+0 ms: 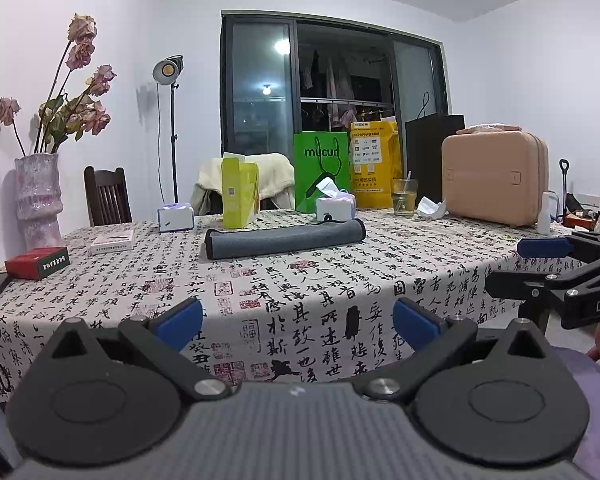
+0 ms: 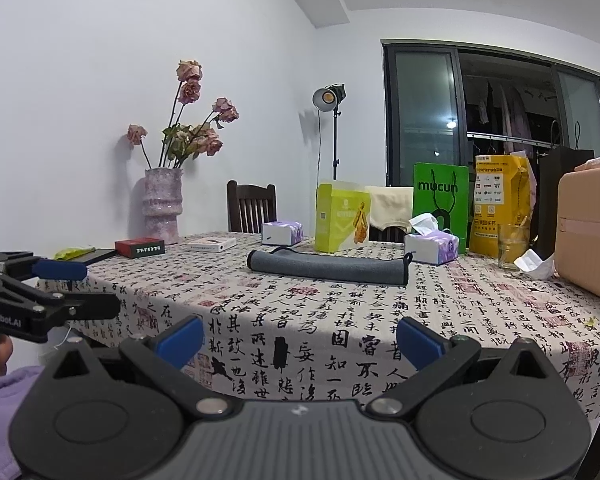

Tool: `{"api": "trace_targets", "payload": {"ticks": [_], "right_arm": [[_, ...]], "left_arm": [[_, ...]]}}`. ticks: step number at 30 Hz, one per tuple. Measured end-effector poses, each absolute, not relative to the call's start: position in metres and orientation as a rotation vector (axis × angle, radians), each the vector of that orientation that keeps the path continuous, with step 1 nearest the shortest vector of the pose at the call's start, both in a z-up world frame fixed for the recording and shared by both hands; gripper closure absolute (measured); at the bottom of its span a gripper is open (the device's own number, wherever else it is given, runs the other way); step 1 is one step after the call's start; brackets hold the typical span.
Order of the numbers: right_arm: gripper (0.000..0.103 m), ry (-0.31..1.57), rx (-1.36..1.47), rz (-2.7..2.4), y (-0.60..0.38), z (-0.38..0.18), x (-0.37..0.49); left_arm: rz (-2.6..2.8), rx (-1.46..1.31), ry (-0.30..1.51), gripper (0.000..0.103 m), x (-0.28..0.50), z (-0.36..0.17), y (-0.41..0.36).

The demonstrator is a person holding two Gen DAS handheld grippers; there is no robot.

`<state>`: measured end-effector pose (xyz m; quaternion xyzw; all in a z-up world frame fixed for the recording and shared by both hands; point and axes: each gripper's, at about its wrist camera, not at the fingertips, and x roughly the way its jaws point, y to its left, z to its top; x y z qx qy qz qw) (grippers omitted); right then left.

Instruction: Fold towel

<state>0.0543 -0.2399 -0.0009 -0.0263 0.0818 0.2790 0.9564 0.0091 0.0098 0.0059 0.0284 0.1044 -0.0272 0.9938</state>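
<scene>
A grey towel (image 1: 284, 239) lies folded into a long narrow strip on the table (image 1: 300, 280), past its middle; it also shows in the right wrist view (image 2: 328, 267). My left gripper (image 1: 298, 322) is open and empty, held off the table's near edge, well short of the towel. My right gripper (image 2: 300, 338) is open and empty too, also back from the near edge. Each gripper shows in the other's view: the right one (image 1: 536, 264) at the right edge, the left one (image 2: 80, 286) at the left edge.
Behind the towel stand a yellow-green box (image 1: 239, 192), two tissue packs (image 1: 175, 218) (image 1: 336, 206), a green bag (image 1: 322, 170), a yellow bag (image 1: 374, 164), a glass (image 1: 405, 197) and a beige case (image 1: 496, 176). A vase (image 1: 38, 200), a red box (image 1: 38, 263) and a white box (image 1: 113, 241) sit at the left.
</scene>
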Motion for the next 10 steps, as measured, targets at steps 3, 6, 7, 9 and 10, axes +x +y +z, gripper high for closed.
{"api": "trace_targets", "payload": {"ticks": [3, 6, 7, 9, 10], "right_arm": [[0.000, 0.163, -0.054, 0.568, -0.2396, 0.0001, 0.0535], [0.000, 0.162, -0.054, 0.569, -0.2392, 0.0003, 0.0538], [0.000, 0.162, -0.054, 0.569, -0.2393, 0.0003, 0.0538], [0.000, 0.162, -0.054, 0.569, -0.2391, 0.0004, 0.0537], [0.000, 0.162, -0.054, 0.568, -0.2392, 0.0003, 0.0537]], "left_arm": [[-0.054, 0.055, 0.208, 0.000, 0.0088, 0.0068, 0.0106], [-0.056, 0.056, 0.207, 0.000, 0.0085, 0.0071, 0.0106], [-0.057, 0.057, 0.207, 0.000, 0.0085, 0.0071, 0.0107], [-0.055, 0.057, 0.206, 0.000, 0.0080, 0.0068, 0.0100], [-0.053, 0.055, 0.207, 0.000, 0.0080, 0.0069, 0.0101]]}}
